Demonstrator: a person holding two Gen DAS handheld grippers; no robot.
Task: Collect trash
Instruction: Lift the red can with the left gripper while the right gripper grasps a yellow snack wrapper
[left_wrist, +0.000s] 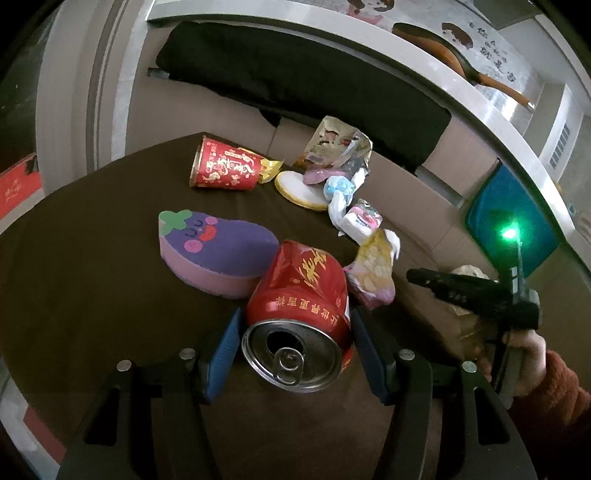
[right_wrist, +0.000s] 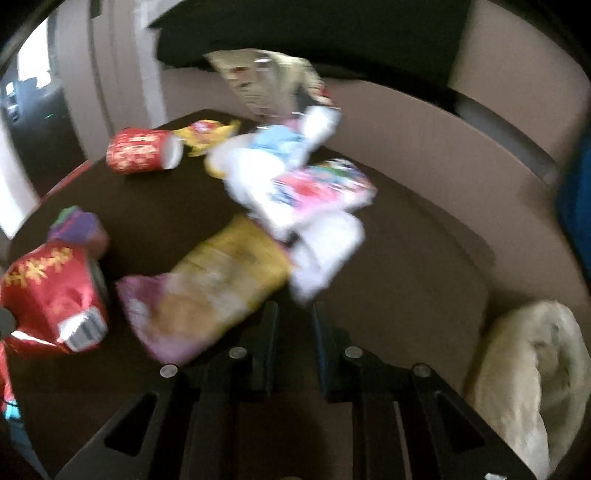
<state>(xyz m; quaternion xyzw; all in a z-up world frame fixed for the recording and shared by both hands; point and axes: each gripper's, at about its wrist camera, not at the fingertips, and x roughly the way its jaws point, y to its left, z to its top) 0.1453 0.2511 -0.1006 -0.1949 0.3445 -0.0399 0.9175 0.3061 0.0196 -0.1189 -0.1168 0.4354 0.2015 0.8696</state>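
The left gripper (left_wrist: 295, 350) has its jaws spread wide around a dented red can (left_wrist: 301, 314). The can lies on its side with its opened top and pull tab facing the camera. The blue pads (left_wrist: 224, 350) stand close against its flanks at 9 and 3 o'clock; whether they actually press on the metal cannot be told.

From the can outward on the dark brown desk (left_wrist: 92, 295), a purple eggplant-shaped sponge (left_wrist: 218, 251) lies just beside it at 10 o'clock. A yellow-and-pink snack wrapper (left_wrist: 373, 273) lies close at 2 o'clock. Farther off at 12 o'clock sits a heap of crumpled wrappers (left_wrist: 347, 184), with a round cream lid (left_wrist: 299, 188) partly under it. A red paper cup (left_wrist: 225, 166) lies on its side at 11 o'clock, well apart from the can.

At 3 o'clock in the left wrist view, a hand (left_wrist: 524, 354) in a reddish sleeve holds the right gripper (right_wrist: 291, 314) out past the desk edge.

The right wrist view is blurred. There the jaws stand narrowed to a slim gap with nothing visibly between them. The snack wrapper (right_wrist: 210, 284) lies just beyond the fingertips at 10 o'clock. White crumpled packaging (right_wrist: 325, 251) sits at 12 o'clock. The red can (right_wrist: 51, 295) appears at 9 o'clock. A pale crumpled bag (right_wrist: 528, 376) lies off the desk at 4 o'clock.
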